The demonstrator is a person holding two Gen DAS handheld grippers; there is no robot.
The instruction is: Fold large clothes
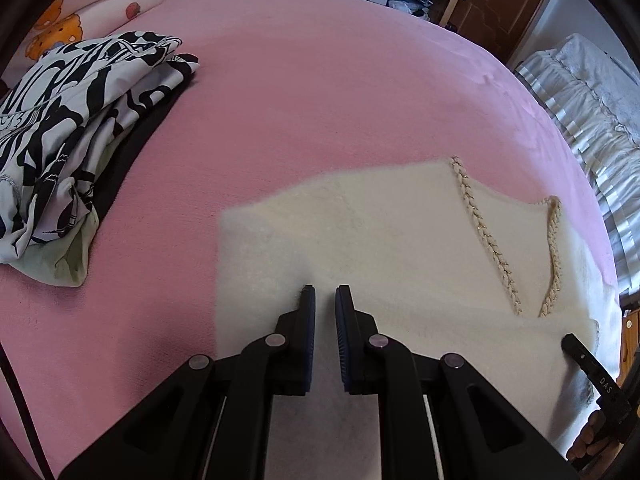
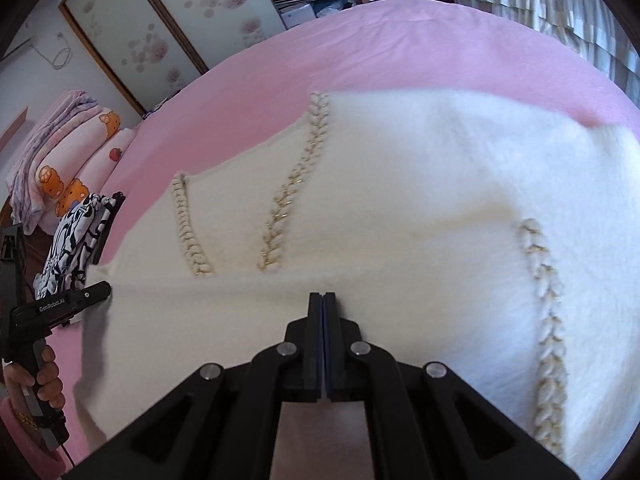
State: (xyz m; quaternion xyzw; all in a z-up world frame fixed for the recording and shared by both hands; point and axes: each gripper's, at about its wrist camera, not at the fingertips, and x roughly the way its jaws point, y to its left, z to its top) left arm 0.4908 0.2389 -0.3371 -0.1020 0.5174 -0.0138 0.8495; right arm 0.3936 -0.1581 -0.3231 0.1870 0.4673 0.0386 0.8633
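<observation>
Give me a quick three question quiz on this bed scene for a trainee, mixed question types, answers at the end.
1. True or false: the cream sweater lies on a pink bed cover.
2. Multiple choice: the right claw has its fingers A) spread wide, B) pressed together, C) out of sight.
3. Short answer: what lies on the bed to the left of the sweater in the left wrist view?

Key
1. True.
2. B. The left claw shows a narrow gap between its fingers, with nothing visibly pinched there.
3. A stack of folded clothes with a black and white print on top.
</observation>
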